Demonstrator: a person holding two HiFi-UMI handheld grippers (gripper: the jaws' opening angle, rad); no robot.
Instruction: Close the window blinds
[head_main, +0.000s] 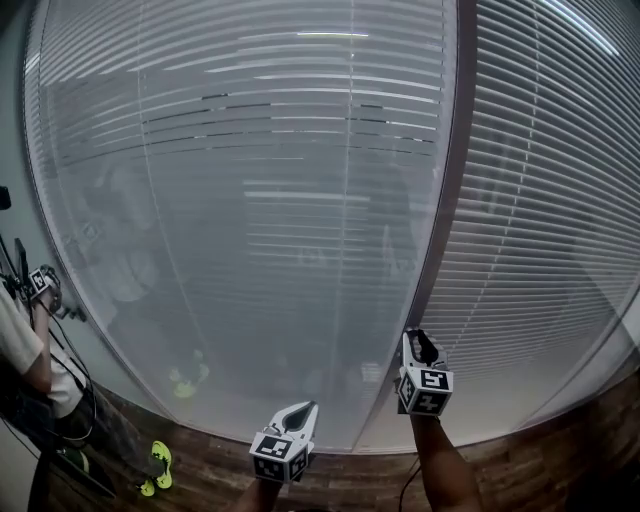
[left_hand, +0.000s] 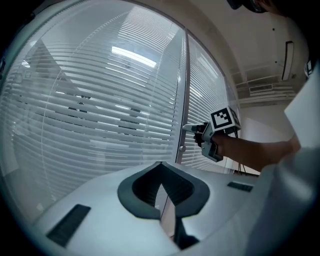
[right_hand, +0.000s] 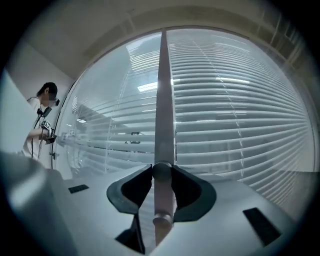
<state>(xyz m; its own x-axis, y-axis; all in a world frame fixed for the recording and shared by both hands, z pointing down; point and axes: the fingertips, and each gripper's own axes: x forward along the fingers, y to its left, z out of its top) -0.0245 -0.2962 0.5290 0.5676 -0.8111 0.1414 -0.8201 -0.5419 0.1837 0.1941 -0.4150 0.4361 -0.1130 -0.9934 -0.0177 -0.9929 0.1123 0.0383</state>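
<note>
White slatted blinds (head_main: 300, 150) hang behind the glass, with more on the right pane (head_main: 540, 200); their slats lie nearly flat with gaps. A grey upright frame post (head_main: 455, 180) divides the panes. My right gripper (head_main: 413, 335) points level at the post's lower part. In the right gripper view it (right_hand: 162, 167) is shut on a round grey knob (right_hand: 162, 176) that sticks out of the post (right_hand: 164, 100). The left gripper view shows the right gripper (left_hand: 186, 128) against the post (left_hand: 184, 90). My left gripper (head_main: 305, 408) hangs lower left, jaws together (left_hand: 160, 164), holding nothing.
A person (head_main: 30, 360) stands at the far left with another gripper, also visible in the right gripper view (right_hand: 40, 125). Wooden floor (head_main: 200, 470) runs below the glass. A white wall with an air conditioner (left_hand: 287, 60) lies to the right.
</note>
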